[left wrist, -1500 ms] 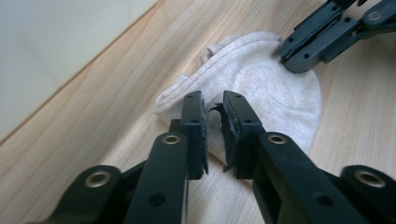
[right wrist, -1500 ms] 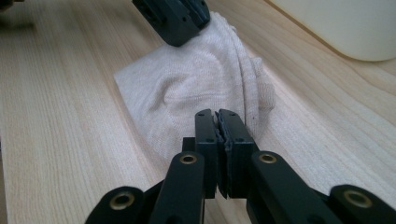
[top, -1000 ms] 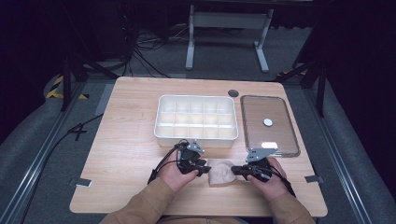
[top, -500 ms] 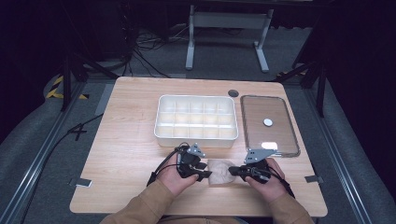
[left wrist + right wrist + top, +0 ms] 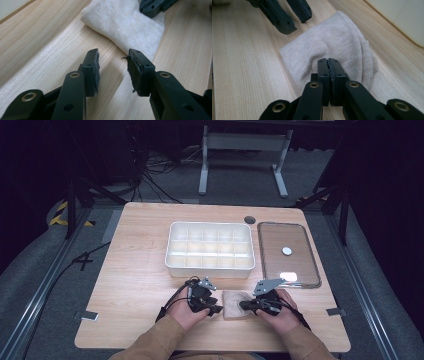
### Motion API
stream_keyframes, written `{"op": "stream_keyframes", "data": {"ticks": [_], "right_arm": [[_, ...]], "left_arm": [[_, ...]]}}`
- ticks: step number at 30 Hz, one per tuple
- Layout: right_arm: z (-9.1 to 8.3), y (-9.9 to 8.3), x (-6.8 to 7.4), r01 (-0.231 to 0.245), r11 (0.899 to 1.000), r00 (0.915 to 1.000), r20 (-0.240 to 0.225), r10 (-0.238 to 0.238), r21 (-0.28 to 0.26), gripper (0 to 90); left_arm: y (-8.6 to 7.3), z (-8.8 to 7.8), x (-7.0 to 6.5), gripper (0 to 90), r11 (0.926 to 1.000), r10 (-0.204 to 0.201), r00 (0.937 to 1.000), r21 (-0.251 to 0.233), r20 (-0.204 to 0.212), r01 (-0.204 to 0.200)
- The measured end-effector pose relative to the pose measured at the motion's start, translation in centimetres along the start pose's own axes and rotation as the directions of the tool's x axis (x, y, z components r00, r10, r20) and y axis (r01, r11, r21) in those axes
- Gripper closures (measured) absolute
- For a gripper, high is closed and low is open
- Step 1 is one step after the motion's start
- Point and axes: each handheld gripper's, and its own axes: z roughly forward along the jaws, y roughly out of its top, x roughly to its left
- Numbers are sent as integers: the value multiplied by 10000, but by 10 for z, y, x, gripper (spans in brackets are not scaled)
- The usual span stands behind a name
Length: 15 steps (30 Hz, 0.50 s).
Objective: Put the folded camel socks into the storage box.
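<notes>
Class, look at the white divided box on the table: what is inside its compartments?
The white divided box shows bare compartments with nothing visible in them. Its near wall hides the front row's floor.

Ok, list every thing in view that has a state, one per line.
Beige cloth: folded, flat on the table, pinched at one edge.
Right gripper: shut on the cloth.
Left gripper: open, nothing between its jaws, beside the cloth.
Compartment box: uncovered, compartments look empty.
Clear lid: off, beside the box.

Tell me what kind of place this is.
Probably a lab or studio set up for recording tabletop handling. A wooden table stands alone on grey carpet, ringed by dark curtains, with loose cables on the floor and a metal stand behind.
</notes>
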Motion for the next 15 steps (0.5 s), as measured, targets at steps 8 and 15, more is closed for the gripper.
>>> {"op": "stream_keyframes", "data": {"ticks": [8,15], "right_arm": [[3,-1,5,-113,9999,9989,-454,109,-99,890],[3,-2,5,-110,9998,9990,-428,103,-180,890]], "left_arm": [[1,6,-6,562,10000,-53,9949,65,1009,46],[4,7,-9,801,9998,-53,9944,195,1054,33]]}}
